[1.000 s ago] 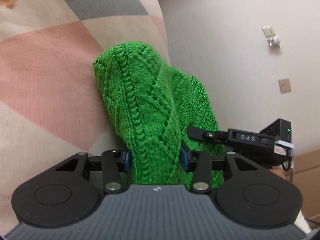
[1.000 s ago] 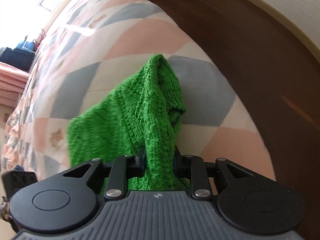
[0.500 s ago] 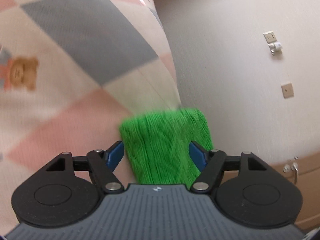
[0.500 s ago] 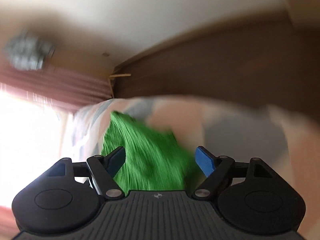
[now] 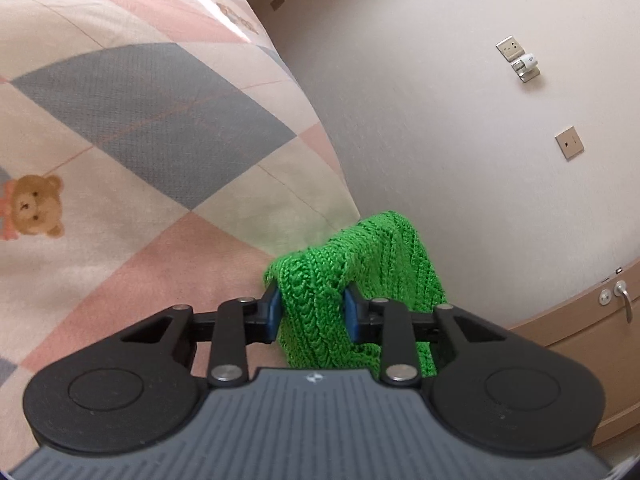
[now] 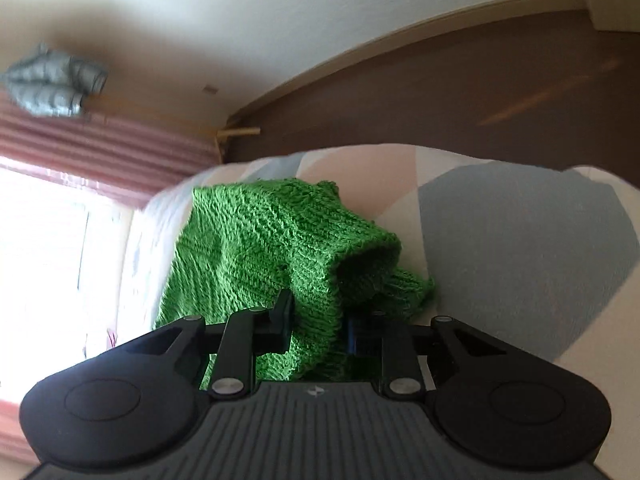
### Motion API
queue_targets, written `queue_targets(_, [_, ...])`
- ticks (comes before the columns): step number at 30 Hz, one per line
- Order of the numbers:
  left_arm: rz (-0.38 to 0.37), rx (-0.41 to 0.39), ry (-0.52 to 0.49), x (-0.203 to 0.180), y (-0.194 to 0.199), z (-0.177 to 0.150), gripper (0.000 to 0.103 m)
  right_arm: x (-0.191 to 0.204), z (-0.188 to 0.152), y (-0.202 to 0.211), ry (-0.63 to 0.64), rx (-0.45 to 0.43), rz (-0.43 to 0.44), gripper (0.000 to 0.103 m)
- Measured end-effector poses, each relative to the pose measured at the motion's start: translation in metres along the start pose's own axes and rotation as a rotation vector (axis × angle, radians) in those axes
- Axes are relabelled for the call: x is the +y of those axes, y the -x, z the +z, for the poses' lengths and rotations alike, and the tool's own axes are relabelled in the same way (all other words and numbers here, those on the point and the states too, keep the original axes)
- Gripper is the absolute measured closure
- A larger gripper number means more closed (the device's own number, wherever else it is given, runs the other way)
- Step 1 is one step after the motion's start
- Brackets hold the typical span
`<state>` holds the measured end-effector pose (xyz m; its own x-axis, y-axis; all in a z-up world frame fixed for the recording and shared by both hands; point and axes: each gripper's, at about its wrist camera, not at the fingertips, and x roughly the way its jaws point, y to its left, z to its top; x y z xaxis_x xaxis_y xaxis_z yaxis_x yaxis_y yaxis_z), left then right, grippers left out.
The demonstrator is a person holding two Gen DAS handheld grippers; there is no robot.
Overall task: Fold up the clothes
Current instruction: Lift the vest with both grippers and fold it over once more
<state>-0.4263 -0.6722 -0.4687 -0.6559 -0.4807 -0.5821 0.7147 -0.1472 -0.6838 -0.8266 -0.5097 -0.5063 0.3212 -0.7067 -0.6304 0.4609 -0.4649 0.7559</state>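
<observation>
A bright green knitted garment [image 5: 384, 256] lies at the edge of a patchwork quilt [image 5: 160, 120] on a bed. My left gripper [image 5: 313, 312] is shut on a bunched fold of it, with knit squeezed between the blue pads [image 5: 274, 310]. In the right wrist view the same garment [image 6: 248, 240] lies spread over the quilt [image 6: 520, 248], with a ribbed open cuff or hem [image 6: 368, 264] facing me. My right gripper [image 6: 318, 320] is shut on a thick fold beside that opening. The lower part of the garment is hidden behind both gripper bodies.
Right of the bed rises a pale wall with a socket and plug [image 5: 520, 58] and a switch plate [image 5: 569, 143]. A wooden cabinet with a handle [image 5: 624, 304] is at the lower right. Dark brown floor [image 6: 440, 92], pink curtains [image 6: 88, 140] and a bright window [image 6: 48, 264] lie beyond.
One second ago both grippers held the garment; half a second ago both were open. Now both have shut on folds at new spots, and both views have tilted up.
</observation>
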Motion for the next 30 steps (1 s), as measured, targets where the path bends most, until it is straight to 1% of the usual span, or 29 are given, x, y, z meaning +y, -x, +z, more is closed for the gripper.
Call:
queue_targets(3, [-0.009,-0.014,0.032,0.007,-0.002,-0.002,0.077,0.002,-0.003,-0.006,0.028,-0.012,-0.008,0.078])
queue_targets(6, [-0.01,-0.056,0.001,0.004,0.008,-0.01,0.077,0.015,0.001,-0.017,0.076,-0.029,-0.01,0.078])
queue_targets(7, [-0.009,-0.063,0.006,0.006,0.01,-0.013,0.077,0.017,0.001,-0.017,0.1,-0.032,-0.01,0.078])
queue_targets(9, [0.012,-0.045,0.024,0.011,0.006,-0.013,0.077,0.017,0.0,-0.018,0.124,-0.026,-0.01,0.078])
queue_targets(10, [0.027,-0.03,0.031,0.014,0.003,-0.012,0.075,0.016,-0.002,-0.018,0.1,-0.018,-0.002,0.078])
queue_targets(11, [0.038,-0.018,0.027,0.014,0.0,-0.01,0.074,0.014,-0.005,-0.017,0.068,-0.01,0.008,0.076])
queue_targets(13, [0.049,0.004,-0.015,0.009,-0.005,-0.004,0.071,0.011,-0.012,-0.01,0.036,-0.011,0.011,0.073])
queue_targets(15, [0.061,0.025,-0.058,0.004,-0.01,0.003,0.07,0.013,-0.016,-0.002,0.046,-0.019,0.011,0.07])
queue_targets(17, [0.068,0.043,-0.08,0.003,-0.013,0.006,0.07,0.017,-0.019,-0.001,0.091,-0.019,0.004,0.077])
queue_targets(19, [0.072,0.057,-0.088,0.004,-0.015,0.007,0.067,0.017,-0.02,0.001,0.107,0.003,-0.009,0.08])
queue_targets(21, [0.076,0.066,-0.073,0.005,-0.014,0.008,0.064,0.016,-0.021,0.003,0.117,0.029,-0.023,0.078])
queue_targets(22, [0.08,0.065,-0.072,0.005,-0.011,0.009,0.064,0.019,-0.021,0.009,0.125,0.02,-0.043,0.074])
queue_targets(23, [0.086,0.057,-0.079,0.002,-0.005,0.01,0.064,0.024,-0.02,0.018,0.136,0.0,-0.071,0.063])
queue_targets(24, [0.091,0.048,-0.087,-0.001,0.001,0.011,0.068,0.029,-0.019,0.027,0.147,-0.02,-0.098,0.063])
queue_targets(25, [0.102,0.036,-0.105,-0.005,0.008,0.013,0.074,0.037,-0.02,0.038,0.182,-0.057,-0.131,0.063])
queue_targets(26, [0.12,0.009,-0.145,-0.012,0.017,0.015,0.08,0.046,-0.021,0.049,0.237,-0.112,-0.167,0.063])
queue_targets(27, [0.138,-0.03,-0.194,-0.022,0.025,0.018,0.092,0.056,-0.022,0.059,0.295,-0.17,-0.204,0.063])
queue_targets(28, [0.156,-0.069,-0.244,-0.031,0.034,0.021,0.093,0.066,-0.023,0.066,0.358,-0.223,-0.234,0.063])
queue_targets(29, [0.161,-0.097,-0.288,-0.041,0.038,0.026,0.093,0.076,-0.024,0.066,0.418,-0.264,-0.244,0.063])
queue_targets(30, [0.144,-0.097,-0.323,-0.052,0.035,0.032,0.093,0.086,-0.024,0.061,0.474,-0.297,-0.242,0.065])
